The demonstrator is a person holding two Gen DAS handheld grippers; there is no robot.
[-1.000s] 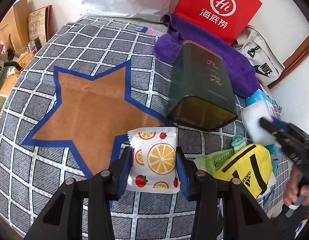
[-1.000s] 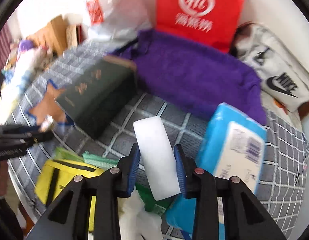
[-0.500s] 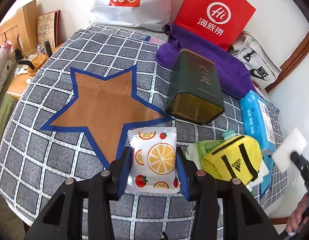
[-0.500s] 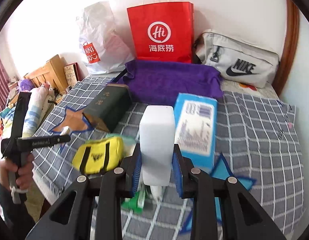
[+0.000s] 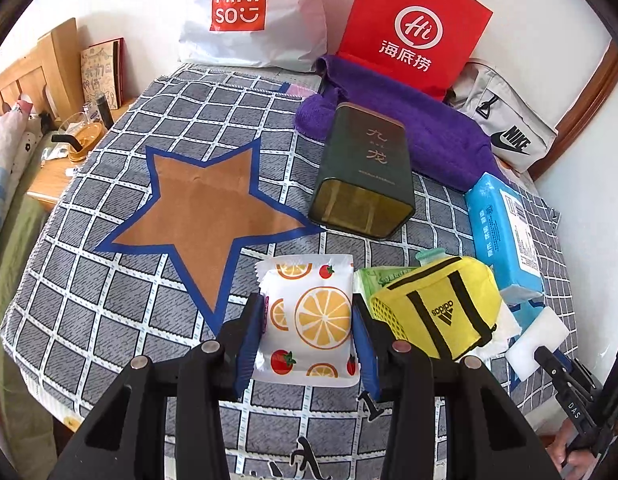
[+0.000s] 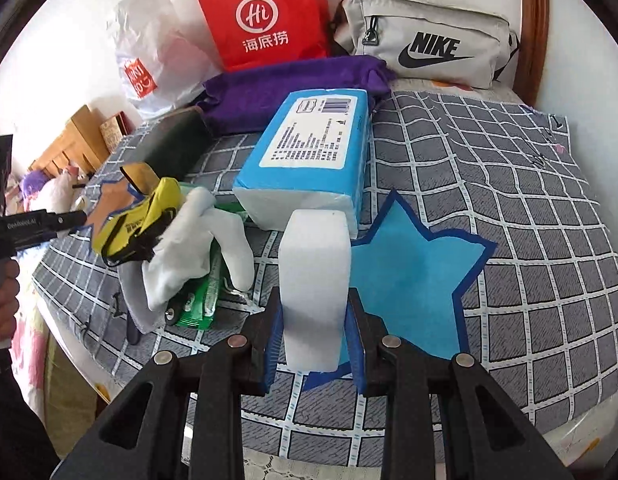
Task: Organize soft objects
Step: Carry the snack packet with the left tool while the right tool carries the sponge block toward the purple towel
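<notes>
My left gripper (image 5: 307,322) is shut on a white packet printed with orange slices and tomatoes (image 5: 311,318), held above the checked bedspread near the brown star (image 5: 207,210). My right gripper (image 6: 313,322) is shut on a white sponge block (image 6: 313,276), held upright over the edge of the blue star (image 6: 417,276). That block (image 5: 539,342) also shows at the lower right of the left wrist view. A pile holds a yellow Adidas pouch (image 5: 437,306), a white glove (image 6: 201,248) and green packets (image 6: 203,300).
A dark green tin (image 5: 365,172) lies on its side by a purple towel (image 5: 425,128). A blue tissue pack (image 6: 313,160), a grey Nike bag (image 6: 425,40), a red paper bag (image 5: 415,24) and a white Miniso bag (image 5: 249,12) line the back. A bedside table (image 5: 69,160) stands left.
My right gripper lifted the white block off the bed and carried it right, now over the blue star. My left gripper rose and drew back a little with the packet still held.
</notes>
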